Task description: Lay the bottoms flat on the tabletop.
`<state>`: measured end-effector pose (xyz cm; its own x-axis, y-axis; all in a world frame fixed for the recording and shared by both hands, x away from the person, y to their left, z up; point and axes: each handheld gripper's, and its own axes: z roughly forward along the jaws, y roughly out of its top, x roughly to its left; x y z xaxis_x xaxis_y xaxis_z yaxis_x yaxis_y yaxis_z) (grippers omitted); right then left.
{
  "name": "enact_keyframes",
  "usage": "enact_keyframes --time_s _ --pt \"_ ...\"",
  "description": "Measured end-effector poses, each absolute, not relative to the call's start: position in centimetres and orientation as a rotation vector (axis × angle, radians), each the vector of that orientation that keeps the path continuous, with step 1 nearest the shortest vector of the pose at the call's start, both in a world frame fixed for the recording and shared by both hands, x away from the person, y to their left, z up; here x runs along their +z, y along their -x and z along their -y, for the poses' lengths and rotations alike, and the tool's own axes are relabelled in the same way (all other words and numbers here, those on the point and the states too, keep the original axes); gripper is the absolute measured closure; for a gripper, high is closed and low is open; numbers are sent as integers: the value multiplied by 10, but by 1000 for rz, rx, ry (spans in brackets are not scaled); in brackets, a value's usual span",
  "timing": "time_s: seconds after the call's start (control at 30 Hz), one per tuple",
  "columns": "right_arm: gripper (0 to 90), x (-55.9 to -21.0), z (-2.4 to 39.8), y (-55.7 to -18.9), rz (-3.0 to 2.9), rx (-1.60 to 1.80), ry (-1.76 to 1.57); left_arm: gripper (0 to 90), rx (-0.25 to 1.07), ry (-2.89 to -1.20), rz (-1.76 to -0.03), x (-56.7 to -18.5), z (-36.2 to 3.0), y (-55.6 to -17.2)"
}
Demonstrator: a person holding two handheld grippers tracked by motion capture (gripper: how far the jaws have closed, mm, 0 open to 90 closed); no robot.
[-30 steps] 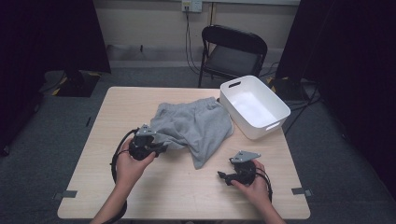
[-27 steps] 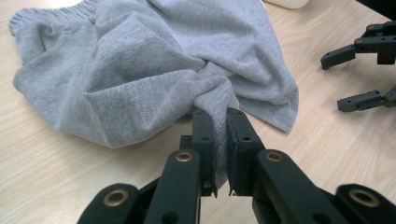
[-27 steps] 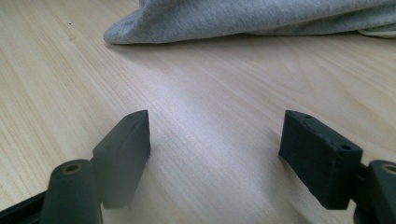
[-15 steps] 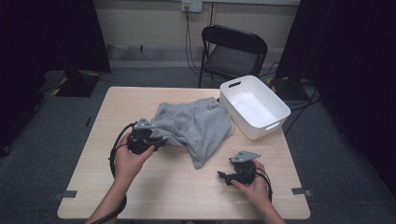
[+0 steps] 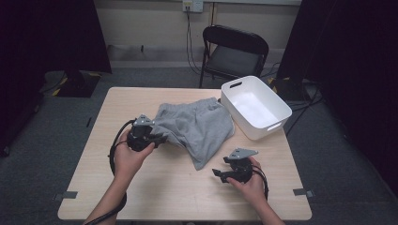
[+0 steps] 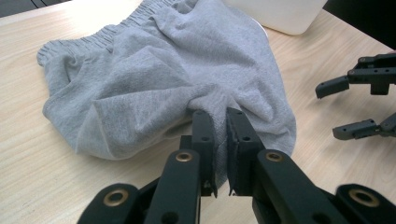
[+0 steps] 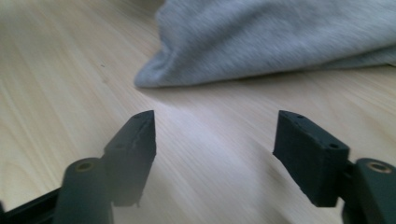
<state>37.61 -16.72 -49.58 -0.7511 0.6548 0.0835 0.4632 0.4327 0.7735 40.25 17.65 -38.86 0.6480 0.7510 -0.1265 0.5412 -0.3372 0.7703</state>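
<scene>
Crumpled grey shorts (image 5: 197, 126) lie in the middle of the table. My left gripper (image 5: 161, 138) is at their left edge, and in the left gripper view it (image 6: 218, 114) is shut on a pinched fold of the grey fabric (image 6: 187, 70). My right gripper (image 5: 217, 174) rests near the table's front right, pointing left, just below the shorts' lower tip. Its jaws (image 7: 219, 135) stand open and have just been closing, with only bare wood between them. The hem of the shorts (image 7: 280, 42) lies ahead of them, untouched.
A white plastic bin (image 5: 277, 105) stands at the table's back right, beside the shorts. A black folding chair (image 5: 234, 51) sits behind the table. The wooden tabletop (image 5: 164, 187) stretches bare in front of the hands.
The left hand has shifted slightly toward the far side with the fabric still pinched. The right hand has kept its place.
</scene>
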Motion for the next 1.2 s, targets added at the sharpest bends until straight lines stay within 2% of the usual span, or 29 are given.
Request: enact_keyframes --time_s 0.27,0.43,0.57,0.7,0.93,1.07,1.2 --pt "390 -496 140 -379 -2503 1259 -932 837 310 -2031 -1000 -390 -178 -401" --pt "358 -496 124 -386 -2477 1249 -964 837 306 -2032 -996 -390 -179 -400" --pt "376 -497 114 -394 -2458 1232 -974 836 303 -2025 -996 -391 -181 -400" --pt "480 -499 111 -404 -2453 1139 -993 837 299 -2022 -998 -390 -181 -400" --pt "759 -501 120 -404 -2453 1094 -957 837 316 -2012 -1009 -384 -189 -400" --pt "802 -494 134 -404 -2438 1118 -989 837 334 -2003 -1019 -380 -197 -399" --pt "803 -484 153 -404 -2403 1166 -1018 837 352 -1987 -1039 -375 -206 -400"
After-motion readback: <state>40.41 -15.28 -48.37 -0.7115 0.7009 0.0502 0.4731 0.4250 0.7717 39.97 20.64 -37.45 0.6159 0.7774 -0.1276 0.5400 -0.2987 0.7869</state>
